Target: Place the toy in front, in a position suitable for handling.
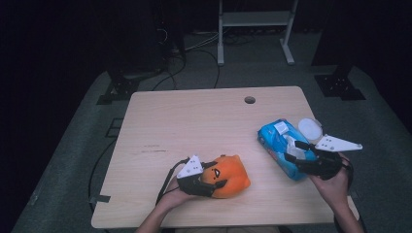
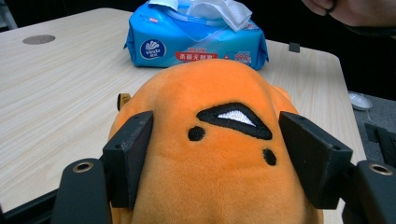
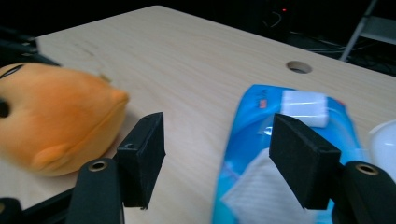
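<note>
High view: my left gripper clasps the orange plush toy near the table front edge; bare wood lies beyond it. My right gripper hangs over the blue wipes pack by the table's right edge.

Left gripper view: jaws press both flanks of the toy.

Right gripper view: jaws spread wide, holding nothing, above the pack; toy well apart.
</note>
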